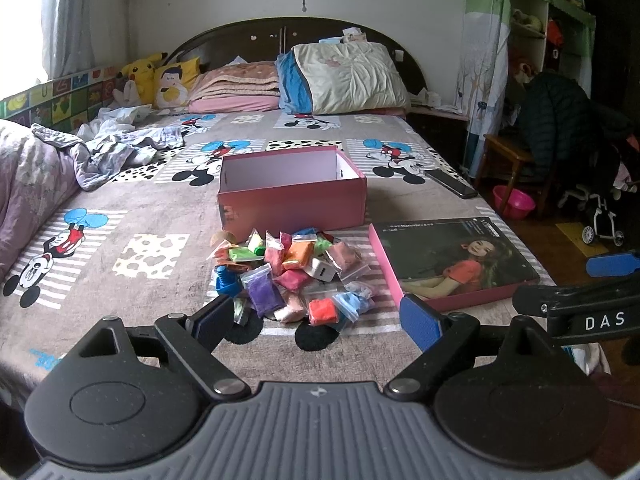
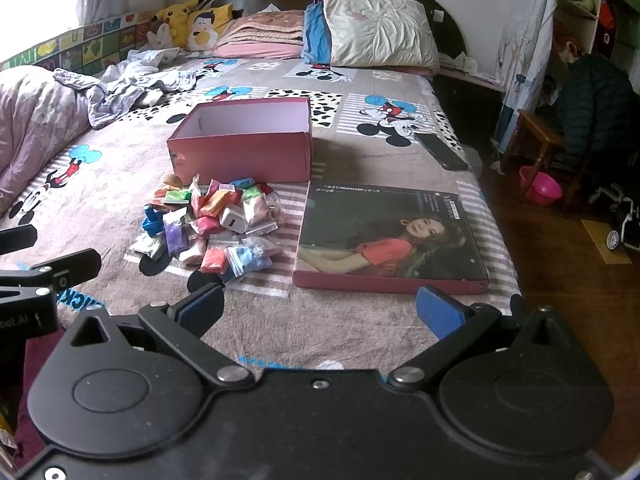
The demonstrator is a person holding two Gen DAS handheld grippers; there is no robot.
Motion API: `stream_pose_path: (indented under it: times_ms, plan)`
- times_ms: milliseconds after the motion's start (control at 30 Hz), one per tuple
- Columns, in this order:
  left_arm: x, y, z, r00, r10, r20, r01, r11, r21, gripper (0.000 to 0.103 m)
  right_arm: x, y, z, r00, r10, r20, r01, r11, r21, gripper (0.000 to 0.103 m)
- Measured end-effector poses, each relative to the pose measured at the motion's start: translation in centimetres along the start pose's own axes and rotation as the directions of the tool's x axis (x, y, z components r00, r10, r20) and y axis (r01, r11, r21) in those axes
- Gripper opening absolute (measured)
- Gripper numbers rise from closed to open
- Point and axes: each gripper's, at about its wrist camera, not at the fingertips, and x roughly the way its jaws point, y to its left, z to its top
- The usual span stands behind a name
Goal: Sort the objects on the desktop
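On bed: box lid [image 2: 390, 236] reads "MEILIYATOU"; left gripper [image 1: 320, 316] arm marked "DAS".

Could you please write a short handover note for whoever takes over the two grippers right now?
Left gripper: open, empty, short of the pile.
Right gripper: open, empty, near the bed's edge.
Pile of small coloured bags, with a white charger and a blue toy piece, lies before the open pink box, whose visible inside looks empty.
Box lid lies to the right.
Nothing looks sorted yet; the whole pile remains.
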Motion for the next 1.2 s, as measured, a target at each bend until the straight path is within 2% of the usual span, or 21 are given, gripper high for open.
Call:
stream_pose_path:
  times_ms: [667, 767, 900, 1033, 1200]
  plan:
    - [1.0, 0.3, -0.4, 1.0, 0.017, -0.016, -0.017, 1.0, -0.004, 0.09, 0.6, 0.0, -0.1, 1.0, 0.008, -0.009, -0.008, 1.0, 0.008, 0.102]
    - [1.7, 0.9, -0.7, 1.0, 0.011, -0.011, -0.011, 1.0, -0.005, 0.09, 1.3, 0.0, -0.4, 0.999, 0.043, -0.013, -0.043, 0.999, 0.006, 0.102]
    - [2.7, 2.1, -1.3, 1.0, 0.011, 0.005, -0.011, 1.0, -0.026, 0.09, 2.9, -0.7, -0.9, 0.99, 0.136, -0.021, -0.134, 0.988, 0.07, 0.102]
    - [4.4, 3.5, -2.1, 1.0, -0.007, 0.019, 0.008, 0.999, -0.044, 0.09, 4.6, -0.6, -0.8, 0.992, 0.127, -0.015, -0.126, 0.991, 0.05, 0.102]
    - [7.5, 4.7, -3.0, 1.0, 0.002, 0.014, -0.002, 1.0, -0.008, 0.09, 7.1, -0.5, -0.3, 0.989, 0.142, 0.03, -0.143, 0.989, 0.033, 0.102]
